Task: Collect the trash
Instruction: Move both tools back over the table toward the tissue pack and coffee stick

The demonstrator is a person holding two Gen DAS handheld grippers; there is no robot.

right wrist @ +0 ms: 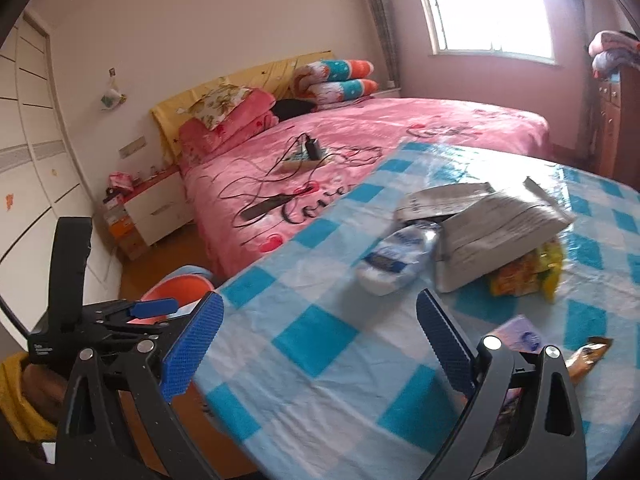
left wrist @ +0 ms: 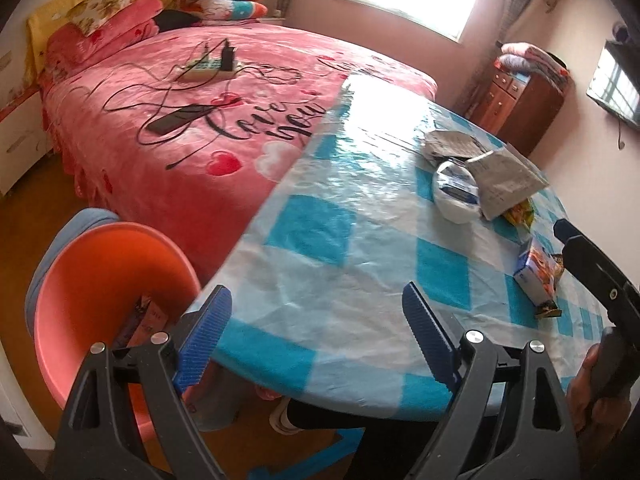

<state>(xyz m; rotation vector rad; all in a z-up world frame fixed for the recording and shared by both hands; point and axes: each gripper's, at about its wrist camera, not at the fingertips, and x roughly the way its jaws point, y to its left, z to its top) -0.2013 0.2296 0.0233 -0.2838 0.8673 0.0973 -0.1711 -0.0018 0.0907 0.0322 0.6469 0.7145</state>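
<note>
Trash lies on the blue-and-white checked table (left wrist: pixel 320 248) (right wrist: pixel 320 336): a white plastic wrapper (left wrist: pixel 456 192) (right wrist: pixel 396 260), grey paper packets (left wrist: pixel 504 176) (right wrist: pixel 500 236), a yellow snack bag (left wrist: pixel 520 214) (right wrist: pixel 528 276), a small printed box (left wrist: pixel 538 276) (right wrist: pixel 520 338) and a brown wrapper (left wrist: pixel 548 312) (right wrist: pixel 588 356). An orange bin (left wrist: pixel 100 300) (right wrist: pixel 180 284) stands on the floor beside the table's left edge, with a few items inside. My left gripper (left wrist: pixel 318 332) hangs open over the table's near edge, with nothing between its fingers. My right gripper (right wrist: pixel 320 344) is open over the cloth, short of the trash.
A bed with a pink cover (left wrist: pixel 200 120) (right wrist: pixel 400 140) runs behind the table, with a power strip (left wrist: pixel 208 68), cables and a phone on it. A wooden cabinet (left wrist: pixel 520 104) stands at the far right. White drawers (right wrist: pixel 152 208) stand beside the bed.
</note>
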